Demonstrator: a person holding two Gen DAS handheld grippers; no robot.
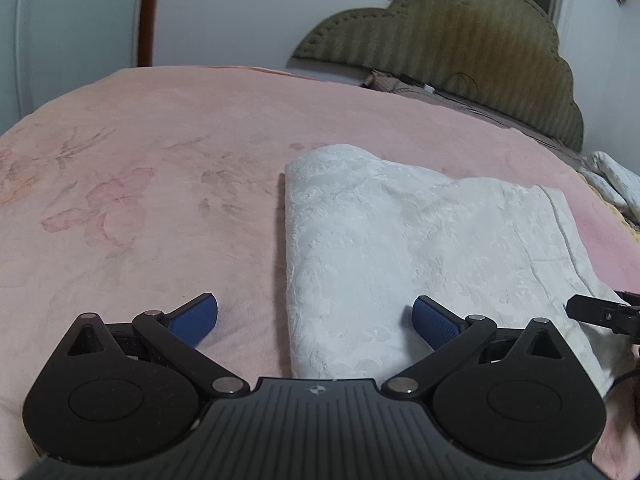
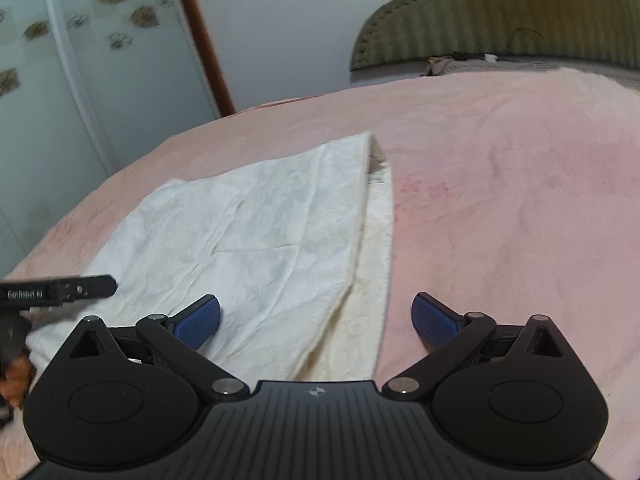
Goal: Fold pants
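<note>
White textured pants (image 1: 404,240) lie folded flat on the pink bed cover. My left gripper (image 1: 316,324) is open and empty, hovering over the near left edge of the fold. In the right wrist view the pants (image 2: 260,232) show a top layer lying over a cream lower layer. My right gripper (image 2: 316,324) is open and empty above the near right edge of the pants. Each view shows the other gripper's black body at the side.
The pink floral bed cover (image 1: 140,184) spreads wide around the pants. An olive padded headboard (image 1: 460,40) stands at the far right. A white quilted item (image 1: 612,180) lies at the right bed edge. A frosted wardrobe door (image 2: 100,60) stands beyond the bed.
</note>
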